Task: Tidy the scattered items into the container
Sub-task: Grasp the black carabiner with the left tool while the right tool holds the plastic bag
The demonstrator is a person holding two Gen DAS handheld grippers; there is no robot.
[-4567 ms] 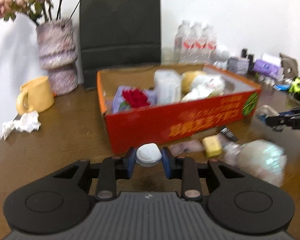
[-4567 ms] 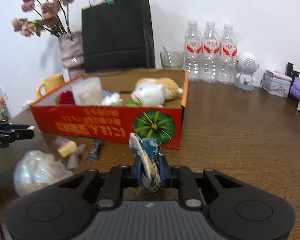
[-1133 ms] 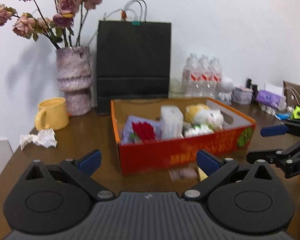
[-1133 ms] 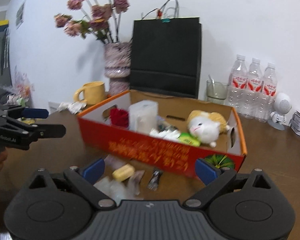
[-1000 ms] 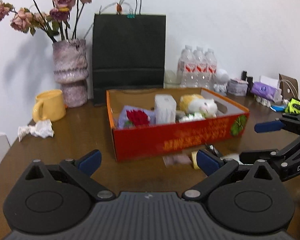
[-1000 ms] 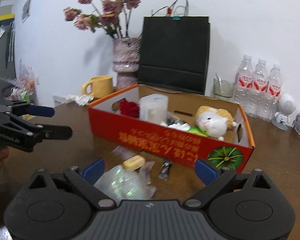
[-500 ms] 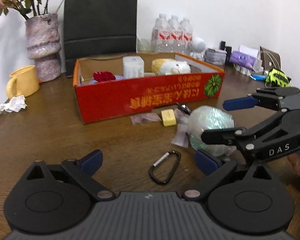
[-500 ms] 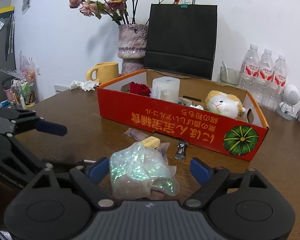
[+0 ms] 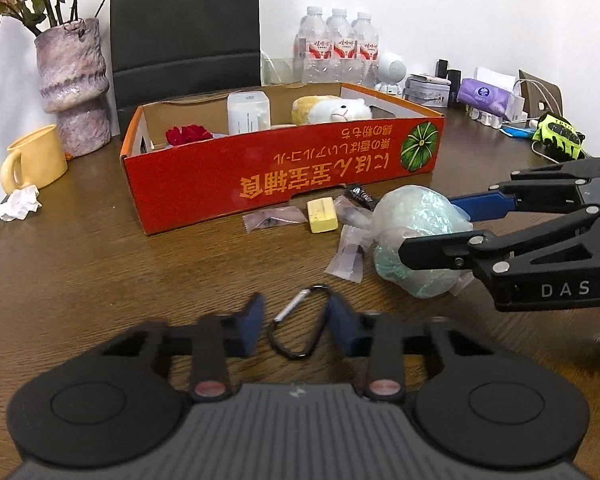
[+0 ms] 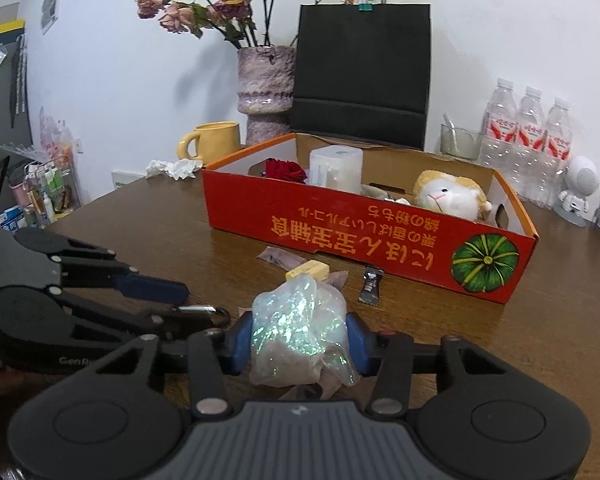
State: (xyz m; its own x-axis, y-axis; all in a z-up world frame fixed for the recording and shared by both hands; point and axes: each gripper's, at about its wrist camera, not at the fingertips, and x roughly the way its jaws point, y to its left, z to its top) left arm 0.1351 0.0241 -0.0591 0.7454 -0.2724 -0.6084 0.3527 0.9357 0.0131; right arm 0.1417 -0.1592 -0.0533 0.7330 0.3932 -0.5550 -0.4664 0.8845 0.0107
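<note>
A red cardboard box holds a plush toy, a white jar and a red rose; it also shows in the right wrist view. My left gripper is closing around a black carabiner on the table, the pads close beside it. My right gripper is shut on a shiny crumpled plastic bag, seen in the left wrist view. A yellow eraser, clear sachets and a dark wrapper lie before the box.
A yellow mug, crumpled tissue, vase, black paper bag and water bottles stand behind the box. Small items crowd the far right. The table edge lies at left.
Both grippers dropped the earlier items in the box, came down in front of it, and narrowed: the left around the carabiner, the right closing on the plastic bag.
</note>
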